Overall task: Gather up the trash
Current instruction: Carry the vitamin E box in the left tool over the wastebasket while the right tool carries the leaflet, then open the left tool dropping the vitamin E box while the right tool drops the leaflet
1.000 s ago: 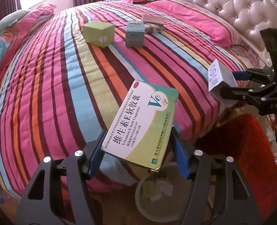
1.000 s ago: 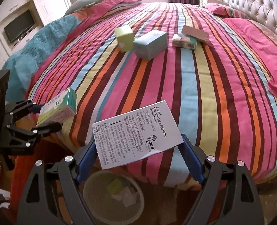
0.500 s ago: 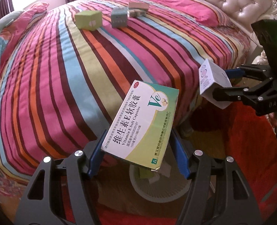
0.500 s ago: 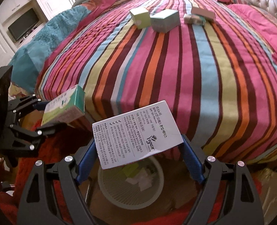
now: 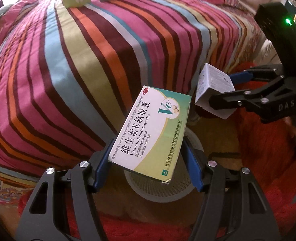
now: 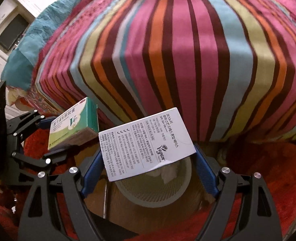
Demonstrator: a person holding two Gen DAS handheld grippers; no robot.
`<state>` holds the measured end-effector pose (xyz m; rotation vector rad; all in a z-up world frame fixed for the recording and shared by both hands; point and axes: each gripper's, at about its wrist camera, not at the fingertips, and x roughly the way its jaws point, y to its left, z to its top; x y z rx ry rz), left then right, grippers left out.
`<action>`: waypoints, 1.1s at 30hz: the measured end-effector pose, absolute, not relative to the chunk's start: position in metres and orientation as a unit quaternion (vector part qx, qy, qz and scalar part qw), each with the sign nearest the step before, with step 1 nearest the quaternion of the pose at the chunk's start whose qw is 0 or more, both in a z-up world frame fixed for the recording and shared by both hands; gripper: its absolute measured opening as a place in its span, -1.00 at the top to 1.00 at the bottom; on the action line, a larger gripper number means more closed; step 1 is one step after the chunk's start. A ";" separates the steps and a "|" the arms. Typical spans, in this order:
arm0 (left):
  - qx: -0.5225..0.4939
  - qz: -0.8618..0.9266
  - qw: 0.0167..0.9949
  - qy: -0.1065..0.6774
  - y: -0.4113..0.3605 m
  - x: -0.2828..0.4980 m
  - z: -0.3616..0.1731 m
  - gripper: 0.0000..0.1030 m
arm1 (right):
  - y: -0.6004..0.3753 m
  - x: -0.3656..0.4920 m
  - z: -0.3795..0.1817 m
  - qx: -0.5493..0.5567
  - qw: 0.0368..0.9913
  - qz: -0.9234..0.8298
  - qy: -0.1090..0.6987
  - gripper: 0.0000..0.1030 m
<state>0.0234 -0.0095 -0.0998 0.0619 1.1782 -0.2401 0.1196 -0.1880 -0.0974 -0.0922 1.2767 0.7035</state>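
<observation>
the green vitamin e box (image 5: pixel 152 128) is being gripped by the left gripper (image 5: pixel 148 160), the white box (image 6: pixel 146 142) by the right gripper (image 6: pixel 148 166), both above the mesh waste basket (image 6: pixel 154 190) lying beyond the fingers. crumpled paper is being held inside it. early release is being judged likely to bounce a box off the rim onto the red rug (image 5: pixel 268 170).

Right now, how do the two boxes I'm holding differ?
The left tool holds a green and white vitamin box with large Chinese lettering. The right tool holds a plain white box with small black Korean print. The vitamin box looks longer and narrower. Both are tilted cardboard cartons clamped above the wastebasket.
</observation>
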 end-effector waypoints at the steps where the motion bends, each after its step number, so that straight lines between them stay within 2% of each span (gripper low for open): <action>1: 0.033 -0.116 0.820 0.560 -0.012 0.022 -0.103 -0.24 | -0.188 0.119 -0.100 -0.041 0.740 0.321 0.589 -0.54; 12: 0.078 -0.113 0.768 0.626 -0.033 0.036 -0.143 -0.24 | -0.172 0.116 -0.149 -0.068 0.677 0.290 0.673 -0.54; 33: 0.100 -0.129 0.643 0.748 -0.042 0.061 -0.233 -0.23 | -0.158 0.128 -0.240 -0.034 0.563 0.218 0.797 -0.54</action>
